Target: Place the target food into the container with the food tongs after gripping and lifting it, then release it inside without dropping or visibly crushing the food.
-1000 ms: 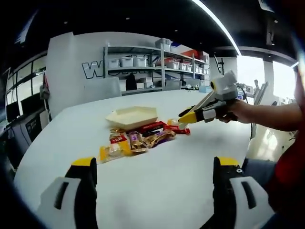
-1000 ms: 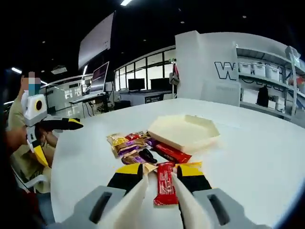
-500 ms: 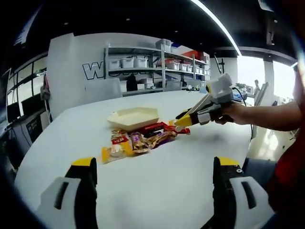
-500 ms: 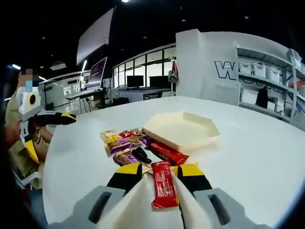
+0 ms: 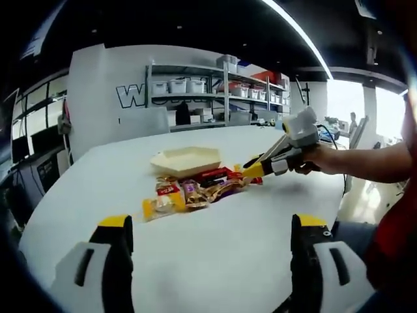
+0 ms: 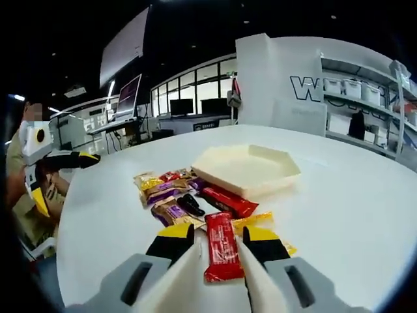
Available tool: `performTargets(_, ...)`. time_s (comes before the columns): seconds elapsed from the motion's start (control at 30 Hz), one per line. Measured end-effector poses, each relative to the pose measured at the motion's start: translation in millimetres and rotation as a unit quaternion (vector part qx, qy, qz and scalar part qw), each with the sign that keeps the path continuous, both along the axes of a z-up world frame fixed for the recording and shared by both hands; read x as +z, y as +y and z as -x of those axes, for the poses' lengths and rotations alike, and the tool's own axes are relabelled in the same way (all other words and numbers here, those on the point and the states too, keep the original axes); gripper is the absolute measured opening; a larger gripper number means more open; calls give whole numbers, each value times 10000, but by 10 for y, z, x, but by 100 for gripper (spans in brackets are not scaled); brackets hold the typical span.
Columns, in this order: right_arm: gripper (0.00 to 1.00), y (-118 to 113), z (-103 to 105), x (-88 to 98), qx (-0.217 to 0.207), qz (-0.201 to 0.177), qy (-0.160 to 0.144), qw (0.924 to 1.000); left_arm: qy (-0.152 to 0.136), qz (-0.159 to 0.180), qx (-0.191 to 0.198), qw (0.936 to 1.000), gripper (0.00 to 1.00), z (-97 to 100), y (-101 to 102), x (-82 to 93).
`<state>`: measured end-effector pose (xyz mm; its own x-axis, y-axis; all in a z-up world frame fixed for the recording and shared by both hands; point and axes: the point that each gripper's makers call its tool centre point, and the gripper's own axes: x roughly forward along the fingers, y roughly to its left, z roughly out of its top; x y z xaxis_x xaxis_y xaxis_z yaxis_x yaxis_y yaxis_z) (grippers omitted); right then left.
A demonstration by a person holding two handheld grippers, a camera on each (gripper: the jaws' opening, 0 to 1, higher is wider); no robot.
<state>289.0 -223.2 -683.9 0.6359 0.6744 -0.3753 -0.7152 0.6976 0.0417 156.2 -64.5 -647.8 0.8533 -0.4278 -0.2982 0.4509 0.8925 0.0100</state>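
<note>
My right gripper (image 6: 218,236) is shut on a red wrapped snack bar (image 6: 221,248), held between its yellow-tipped jaws just above the white table. Ahead of it lies a pile of wrapped snacks (image 6: 171,195), and behind the pile a shallow cream hexagonal tray (image 6: 247,171). In the left gripper view the same tray (image 5: 186,160) and snack pile (image 5: 190,192) lie mid-table, with the right gripper (image 5: 251,171) at the pile's right end in a person's hand. My left gripper (image 5: 208,228) stands open, jaws wide apart, well short of the pile.
A yellow packet (image 6: 257,222) lies right under the held bar. The left gripper (image 6: 62,179) sits at the table's left edge in the right gripper view. Shelving with bins (image 5: 215,91) stands behind the round white table (image 5: 215,261).
The red bar has come up off the table in the right gripper, uncovering the yellow packet beneath. The left gripper has stayed open and almost still.
</note>
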Motion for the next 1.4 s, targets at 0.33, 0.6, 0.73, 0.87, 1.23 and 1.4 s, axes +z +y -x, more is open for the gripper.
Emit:
performTargets(0.33, 18, -2, 29, 14, -268, -420, 467, 9977, 32, -50, -60, 10000, 97, 83, -48, -31)
performTargets(0.6, 18, -57, 129, 338, -303, -933, 440, 9942, 6, -35, -84, 10000, 97, 95, -65, -2)
performTargets(0.73, 18, -111, 142, 591, -331, -1121, 259, 9928, -44, -40, -106, 9999, 97, 87, -73, 24)
performTargets(0.87, 18, -120, 131, 783, -286, -1125, 120, 9932, -101, -11, -89, 9999, 97, 73, -77, 55)
performTargets(1.23, 19, -100, 111, 997, -229, -1009, -131, 9945, -145, -13, -107, 9998, 97, 109, -98, 77)
performTargets(1.4, 19, -61, 139, 1094, -198, -983, -227, 9947, -150, -4, -95, 9998, 97, 121, -82, 79)
